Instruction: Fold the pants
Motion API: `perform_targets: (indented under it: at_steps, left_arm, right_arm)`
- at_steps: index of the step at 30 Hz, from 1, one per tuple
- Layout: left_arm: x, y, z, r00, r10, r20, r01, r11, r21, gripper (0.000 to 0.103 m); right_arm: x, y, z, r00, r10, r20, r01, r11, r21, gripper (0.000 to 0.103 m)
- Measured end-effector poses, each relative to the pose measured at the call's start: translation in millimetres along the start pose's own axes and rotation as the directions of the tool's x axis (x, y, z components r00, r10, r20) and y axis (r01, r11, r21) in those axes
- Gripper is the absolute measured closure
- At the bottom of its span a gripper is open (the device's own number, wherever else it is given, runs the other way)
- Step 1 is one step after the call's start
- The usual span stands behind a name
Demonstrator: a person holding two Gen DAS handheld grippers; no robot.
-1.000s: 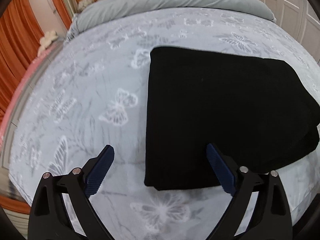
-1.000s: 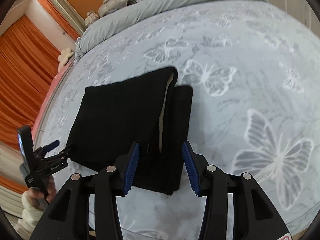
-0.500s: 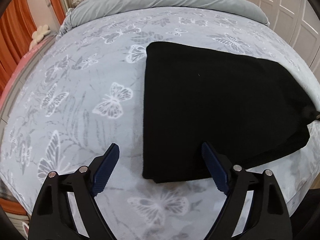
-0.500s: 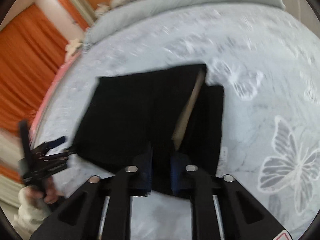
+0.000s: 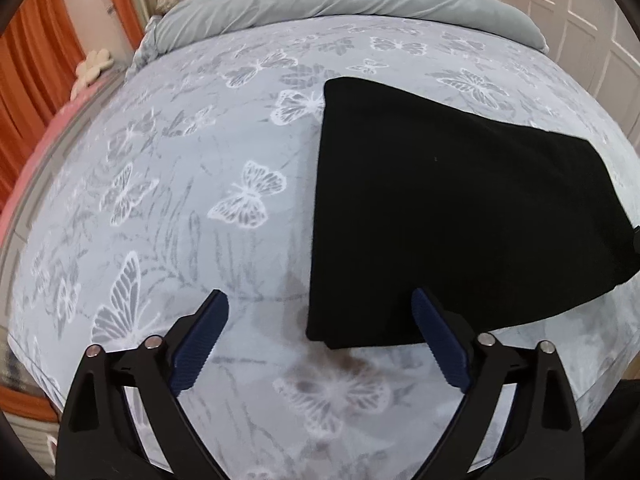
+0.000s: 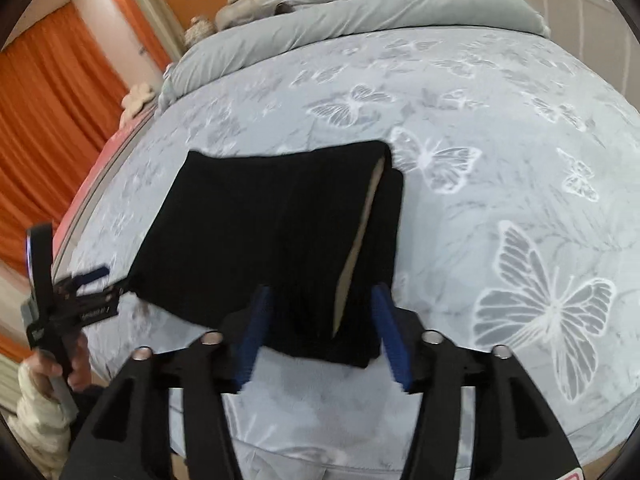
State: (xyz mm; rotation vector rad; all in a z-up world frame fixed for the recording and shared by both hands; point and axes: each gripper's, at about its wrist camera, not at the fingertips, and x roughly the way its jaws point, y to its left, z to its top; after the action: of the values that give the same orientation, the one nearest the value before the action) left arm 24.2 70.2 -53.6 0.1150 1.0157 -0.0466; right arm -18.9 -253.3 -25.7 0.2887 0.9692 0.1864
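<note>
pants (image 5: 460,216): black, folded flat on the butterfly bedspread (image 5: 200,208), approx 2 o'clock of the L gripper
R gripper (image 6: 320,312): jaws had just been opening, spread either side of the near fold edge, not pinching it
L gripper (image 5: 320,312): spread wide, nothing btwn, hovering by the pants' near-left corner
pillow roll (image 5: 340,4): 12 o'clock, far end

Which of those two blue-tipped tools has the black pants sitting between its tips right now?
The right tool: the near edge of the folded black pants lies between its open tips. The left tool spreads wide over the butterfly bedspread, only its right tip overlapping the pants.
</note>
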Motion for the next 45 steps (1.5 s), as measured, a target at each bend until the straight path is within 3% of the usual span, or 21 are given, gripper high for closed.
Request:
perform_targets:
  at_steps: [5, 10, 12, 14, 16, 17, 18, 21, 24, 25, 27, 28, 29, 31, 32, 35, 39, 40, 42, 43, 45]
  left_arm:
    - [13, 18, 1, 0.984, -0.161, -0.079, 0.15, 0.98, -0.129, 0.007]
    - [35, 32, 0, 0.935, -0.331, -0.127, 0.287, 0.917, -0.277, 0.007]
    - [43, 33, 2, 0.897, -0.427, -0.114, 0.373, 0.869, -0.325, 0.007]
    - [60, 32, 5, 0.839, -0.532, -0.115, 0.458, 0.804, -0.38, 0.008]
    - [65, 31, 7, 0.851, -0.518, -0.091, 0.447, 0.803, -0.394, 0.019]
    - [63, 30, 10, 0.862, -0.501, -0.08, 0.441, 0.816, -0.374, 0.045]
    - [61, 29, 13, 0.849, -0.522, -0.078, 0.463, 0.807, -0.366, 0.059]
    - [28, 35, 10, 0.841, -0.54, -0.038, 0.494, 0.794, -0.354, 0.077]
    - [-1, 36, -6, 0.826, -0.561, -0.057, 0.519, 0.796, -0.311, 0.075]
    - [1, 35, -12, 0.83, -0.552, -0.077, 0.506, 0.805, -0.312, 0.072]
    - [11, 31, -26, 0.877, -0.465, -0.118, 0.419, 0.862, -0.287, 0.061]
    - [11, 29, -28, 0.886, -0.449, -0.118, 0.406, 0.872, -0.273, 0.061]
    - [5, 28, -26, 0.897, -0.431, -0.103, 0.395, 0.883, -0.254, 0.061]
    - [-19, 29, -17, 0.939, -0.343, -0.017, 0.333, 0.922, -0.198, 0.061]
    - [-35, 29, -12, 0.964, -0.259, 0.057, 0.265, 0.948, -0.175, 0.059]
    - [-53, 24, 0, 0.974, -0.166, 0.156, 0.188, 0.972, -0.138, 0.043]
    - [-39, 11, 18, 0.985, -0.111, 0.131, 0.127, 0.985, -0.115, 0.042]
    - [-31, 7, 20, 0.99, -0.093, 0.109, 0.105, 0.988, -0.113, 0.042]
    - [-16, 6, 20, 0.995, -0.065, 0.07, 0.073, 0.991, -0.115, 0.042]
    - [-12, 6, 20, 0.997, -0.059, 0.058, 0.066, 0.991, -0.116, 0.042]
    - [-6, 5, 20, 0.998, -0.046, 0.046, 0.051, 0.992, -0.116, 0.042]
  right_arm:
    - [25, -15, 3, 0.997, 0.028, -0.069, -0.022, 0.996, 0.089, 0.034]
    - [48, -19, -1, 0.99, 0.059, -0.131, -0.041, 0.99, 0.136, 0.026]
    - [58, -20, -2, 0.985, 0.081, -0.15, -0.056, 0.986, 0.159, 0.022]
    - [71, -24, -3, 0.979, 0.121, -0.162, -0.087, 0.976, 0.199, 0.023]
    - [76, -24, -1, 0.979, 0.141, -0.145, -0.109, 0.972, 0.208, 0.043]
    - [75, -22, 3, 0.976, 0.167, -0.141, -0.135, 0.968, 0.21, 0.06]
    - [68, -20, 6, 0.972, 0.193, -0.132, -0.162, 0.962, 0.219, 0.066]
    - [31, -6, 13, 0.957, 0.275, -0.095, -0.257, 0.951, 0.17, 0.069]
    - [12, 1, 4, 0.962, 0.242, -0.128, -0.233, 0.969, 0.075, 0.062]
    - [20, -1, -2, 0.969, 0.186, -0.164, -0.181, 0.982, 0.046, 0.057]
    - [45, -14, -12, 0.972, 0.011, -0.236, -0.001, 0.999, 0.042, 0.04]
    - [46, -18, -12, 0.973, 0.035, -0.227, -0.019, 0.997, 0.073, 0.04]
    - [38, -17, -8, 0.981, 0.053, -0.189, -0.035, 0.995, 0.096, 0.04]
    - [14, -5, 2, 0.998, -0.024, -0.065, 0.026, 0.999, 0.029, 0.037]
    - [5, 0, 5, 0.999, -0.05, -0.009, 0.05, 0.999, 0.006, 0.035]
    - [-1, 10, 24, 0.994, -0.069, 0.087, 0.07, 0.998, -0.005, 0.022]
    - [48, 14, 51, 0.993, -0.117, 0.011, 0.117, 0.993, -0.002, 0.023]
    - [60, 13, 59, 0.991, -0.134, -0.008, 0.134, 0.991, -0.007, 0.027]
    - [81, 10, 58, 0.991, -0.122, -0.054, 0.121, 0.993, -0.007, 0.074]
    - [80, 15, 61, 0.997, -0.054, -0.056, 0.055, 0.998, 0.015, 0.08]
    - [60, 37, 62, 0.999, -0.046, 0.008, 0.047, 0.998, -0.046, 0.081]
